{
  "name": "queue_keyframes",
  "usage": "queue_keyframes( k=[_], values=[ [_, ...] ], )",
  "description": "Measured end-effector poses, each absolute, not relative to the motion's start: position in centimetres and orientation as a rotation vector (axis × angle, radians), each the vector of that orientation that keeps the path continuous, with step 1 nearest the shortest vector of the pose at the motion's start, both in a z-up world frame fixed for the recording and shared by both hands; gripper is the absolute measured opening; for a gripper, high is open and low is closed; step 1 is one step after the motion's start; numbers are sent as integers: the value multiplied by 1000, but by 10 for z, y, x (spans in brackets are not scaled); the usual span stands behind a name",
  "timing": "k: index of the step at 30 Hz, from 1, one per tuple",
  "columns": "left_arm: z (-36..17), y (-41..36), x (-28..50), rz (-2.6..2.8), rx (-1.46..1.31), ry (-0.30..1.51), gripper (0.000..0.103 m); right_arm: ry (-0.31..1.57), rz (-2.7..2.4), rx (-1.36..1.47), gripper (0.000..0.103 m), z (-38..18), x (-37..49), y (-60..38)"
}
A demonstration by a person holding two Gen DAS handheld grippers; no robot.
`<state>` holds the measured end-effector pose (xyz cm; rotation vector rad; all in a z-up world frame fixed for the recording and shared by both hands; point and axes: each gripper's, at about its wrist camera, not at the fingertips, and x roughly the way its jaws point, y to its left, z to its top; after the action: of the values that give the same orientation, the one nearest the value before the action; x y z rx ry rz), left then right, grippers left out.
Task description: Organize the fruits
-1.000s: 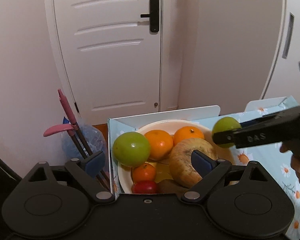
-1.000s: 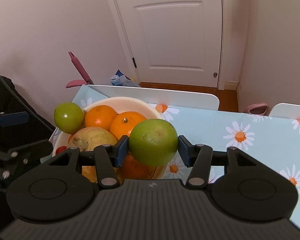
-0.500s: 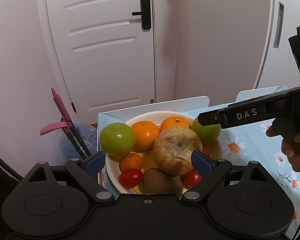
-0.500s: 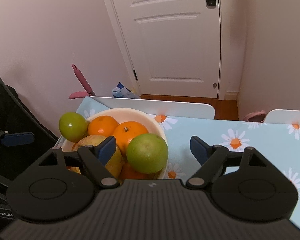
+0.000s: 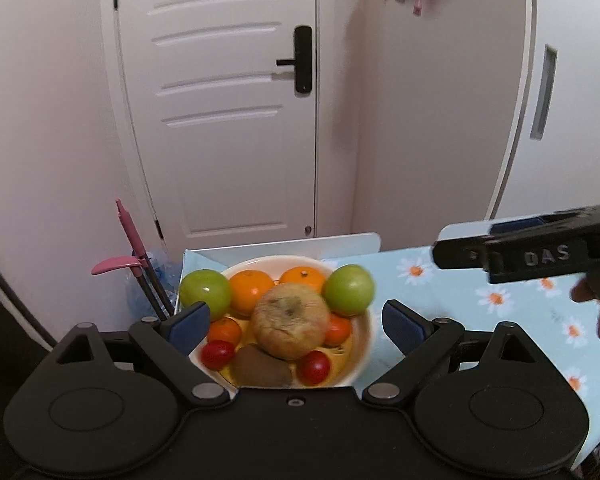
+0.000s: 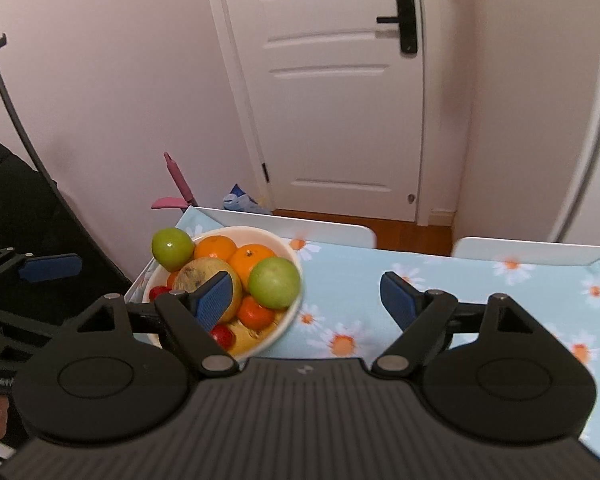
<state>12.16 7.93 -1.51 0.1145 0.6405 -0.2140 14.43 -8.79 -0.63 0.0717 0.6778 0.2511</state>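
A cream bowl (image 5: 365, 340) (image 6: 290, 254) sits at the table's left end, piled with fruit. One green apple (image 5: 349, 290) (image 6: 274, 282) rests on its right rim, another green apple (image 5: 205, 289) (image 6: 172, 243) on its left. Oranges (image 5: 252, 287), a large brownish apple (image 5: 290, 321), red tomatoes (image 5: 314, 366) and a kiwi (image 5: 262, 367) fill the middle. My left gripper (image 5: 296, 322) is open and empty, just in front of the bowl. My right gripper (image 6: 308, 296) is open and empty, above the table to the right of the bowl.
The table wears a light blue daisy cloth (image 6: 480, 288). White chair backs (image 6: 284, 222) stand along its far edge. A pink-handled tool (image 5: 130, 236) leans by the wall on the left. A white door (image 5: 224, 112) is behind.
My right gripper opened and let the green apple go onto the bowl's right rim, then drew back to the right. My left gripper also pulled back from the bowl.
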Motion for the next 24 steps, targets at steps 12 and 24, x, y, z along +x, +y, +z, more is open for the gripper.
queue_keyframes(
  k=[12, 24],
  values=[
    [19, 37, 49, -108, 93, 559, 95, 647, 95, 47, 103, 26, 42, -148],
    [25, 8, 5, -100, 131, 511, 103, 635, -32, 12, 103, 20, -15, -170]
  ],
)
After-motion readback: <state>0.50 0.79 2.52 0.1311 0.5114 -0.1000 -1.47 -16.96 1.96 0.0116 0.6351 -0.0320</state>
